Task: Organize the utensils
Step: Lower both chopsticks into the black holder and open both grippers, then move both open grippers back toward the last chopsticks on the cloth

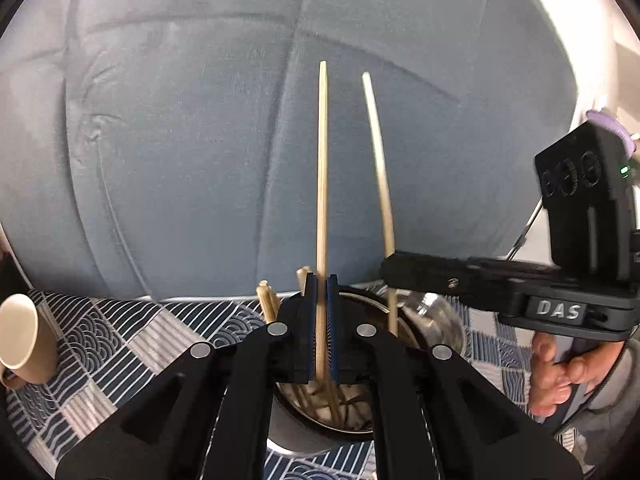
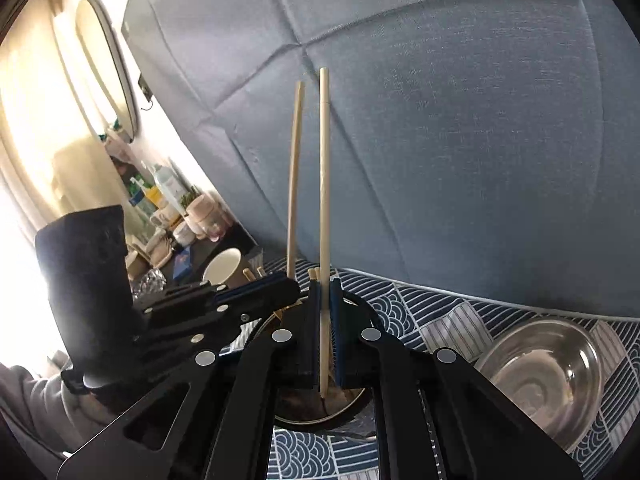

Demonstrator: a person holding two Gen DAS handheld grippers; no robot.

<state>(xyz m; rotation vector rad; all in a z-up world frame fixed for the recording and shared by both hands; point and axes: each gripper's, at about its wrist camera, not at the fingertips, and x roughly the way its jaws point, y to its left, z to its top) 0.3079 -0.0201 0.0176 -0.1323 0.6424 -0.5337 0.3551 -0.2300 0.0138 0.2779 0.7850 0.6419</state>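
My left gripper (image 1: 321, 280) is shut on a wooden chopstick (image 1: 322, 184) that stands upright over a round metal holder (image 1: 320, 408) with several chopsticks inside. My right gripper (image 2: 325, 285) is shut on a second pale chopstick (image 2: 324, 200), also upright over the same holder (image 2: 316, 408). In the left wrist view the right gripper (image 1: 390, 270) comes in from the right with its chopstick (image 1: 380, 168). In the right wrist view the left gripper (image 2: 280, 282) comes in from the left with its chopstick (image 2: 295, 176).
A beige mug (image 1: 24, 340) lies on the patterned cloth (image 1: 120, 344) at the left. A steel bowl (image 2: 544, 376) sits right of the holder. A blue-grey cushioned backrest (image 1: 200, 140) rises behind. Bottles and jars (image 2: 168, 204) crowd a shelf at the far left.
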